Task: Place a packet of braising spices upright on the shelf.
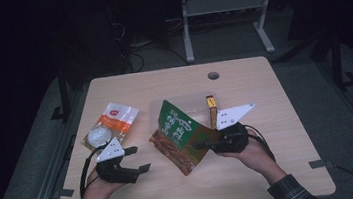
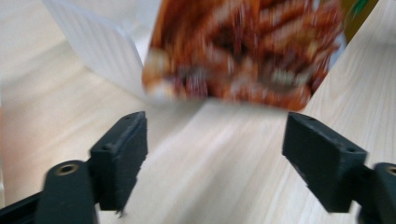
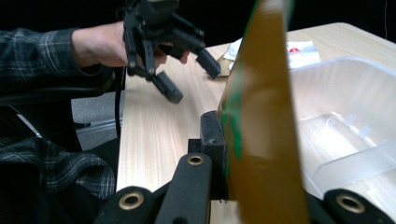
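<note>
One snack pouch [image 1: 178,134], green and brown, hangs tilted above the table's middle, clamped at its edge by the right gripper [image 1: 205,144], just in front of a clear plastic tub [image 1: 190,103]. The left gripper [image 1: 138,159] stands apart to the left, jaws wide with nothing between them. To complete the step well, keep the clamp firm, raise the pouch clear of the tub rim, then lower it inside. A white sachet [image 1: 109,124] and small yellow box [image 1: 212,109] lie on the pale wooden table [image 1: 273,169]; the room beyond is dark.
</note>
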`<state>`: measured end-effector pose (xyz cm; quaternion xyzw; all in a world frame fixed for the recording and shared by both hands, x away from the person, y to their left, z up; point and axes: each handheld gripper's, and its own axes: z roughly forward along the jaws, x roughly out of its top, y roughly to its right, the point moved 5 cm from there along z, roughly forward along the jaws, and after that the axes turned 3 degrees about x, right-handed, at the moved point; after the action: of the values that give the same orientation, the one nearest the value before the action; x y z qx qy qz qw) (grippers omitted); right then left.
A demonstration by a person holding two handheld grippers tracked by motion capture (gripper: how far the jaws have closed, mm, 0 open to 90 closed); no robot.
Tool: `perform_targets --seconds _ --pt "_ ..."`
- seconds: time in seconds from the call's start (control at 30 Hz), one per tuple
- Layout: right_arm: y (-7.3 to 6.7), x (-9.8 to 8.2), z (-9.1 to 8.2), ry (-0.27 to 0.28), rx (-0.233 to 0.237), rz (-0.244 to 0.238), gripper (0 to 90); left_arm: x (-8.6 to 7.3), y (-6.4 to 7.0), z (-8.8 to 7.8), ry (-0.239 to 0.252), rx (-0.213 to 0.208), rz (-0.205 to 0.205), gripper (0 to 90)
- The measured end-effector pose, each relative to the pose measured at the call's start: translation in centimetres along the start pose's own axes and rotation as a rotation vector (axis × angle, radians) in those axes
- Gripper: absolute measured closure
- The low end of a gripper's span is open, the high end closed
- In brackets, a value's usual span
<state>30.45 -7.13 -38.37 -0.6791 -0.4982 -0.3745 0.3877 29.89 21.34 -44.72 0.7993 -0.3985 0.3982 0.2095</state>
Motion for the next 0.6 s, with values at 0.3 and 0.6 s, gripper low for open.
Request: perform_targets --seconds 0.3,0.6 --pt "-0.3 1.6 -2.1 0.002 0.014 -0.029 89.9 -1.3 0.0 0.2 -0.034 -0.005 -0.03 13.8" --pt "0.1 3.8 -4.0 0.003 -0.023 -0.059 89.9 -1.8 -0.1 1.2 -0.064 -0.02 -0.031 13.4"
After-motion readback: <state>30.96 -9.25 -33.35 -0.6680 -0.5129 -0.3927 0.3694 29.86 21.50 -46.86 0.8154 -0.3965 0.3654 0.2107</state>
